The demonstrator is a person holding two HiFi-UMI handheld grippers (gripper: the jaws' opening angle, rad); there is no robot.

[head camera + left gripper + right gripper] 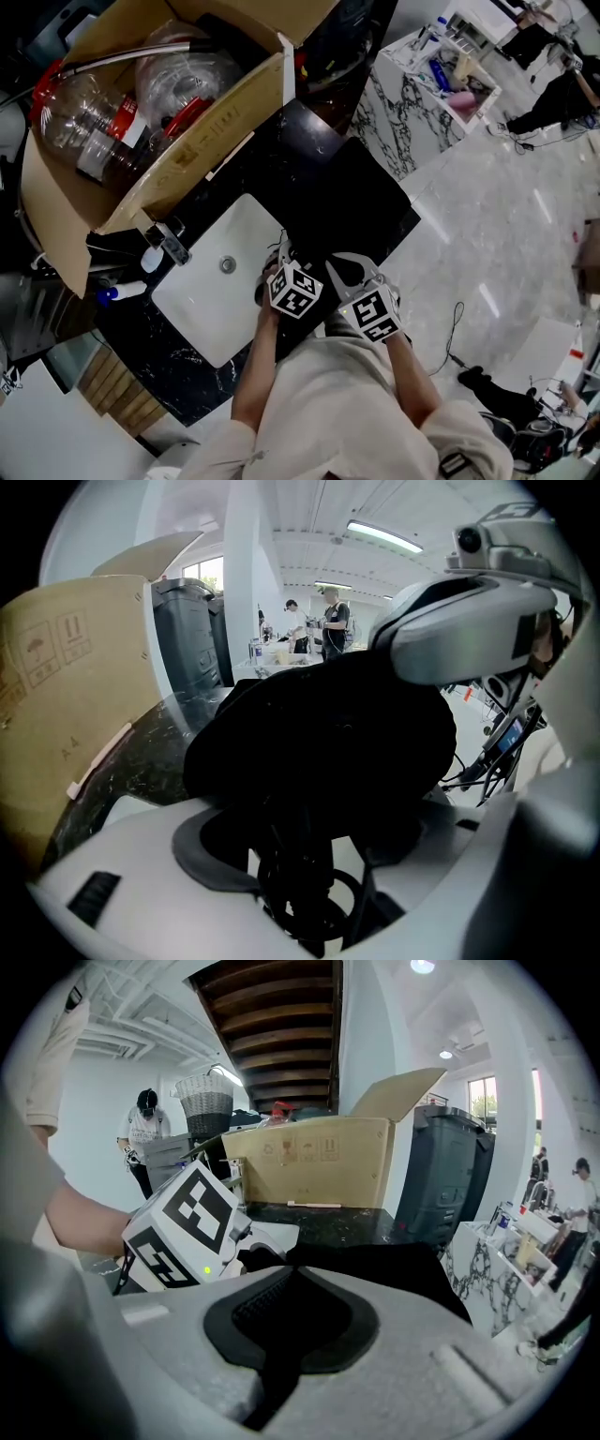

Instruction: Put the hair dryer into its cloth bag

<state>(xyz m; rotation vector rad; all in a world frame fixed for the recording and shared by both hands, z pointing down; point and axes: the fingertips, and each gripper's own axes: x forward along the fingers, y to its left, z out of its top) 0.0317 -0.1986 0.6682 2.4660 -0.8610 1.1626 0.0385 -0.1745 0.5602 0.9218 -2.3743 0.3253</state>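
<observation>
The cloth bag (319,752) is a bulging, matt black mound on the black marble table (337,187), just beside the white sink (211,300). The right hand-held gripper (295,1321) is clenched on a fold of its cloth, while the left hand-held gripper (314,860) is released, its jaws apart around the bag's near end without pressing it. Black on black hides the hair dryer, so I cannot tell whether it is inside, and the thin black loops (309,907) between the left jaws could be cord or drawstring.
</observation>
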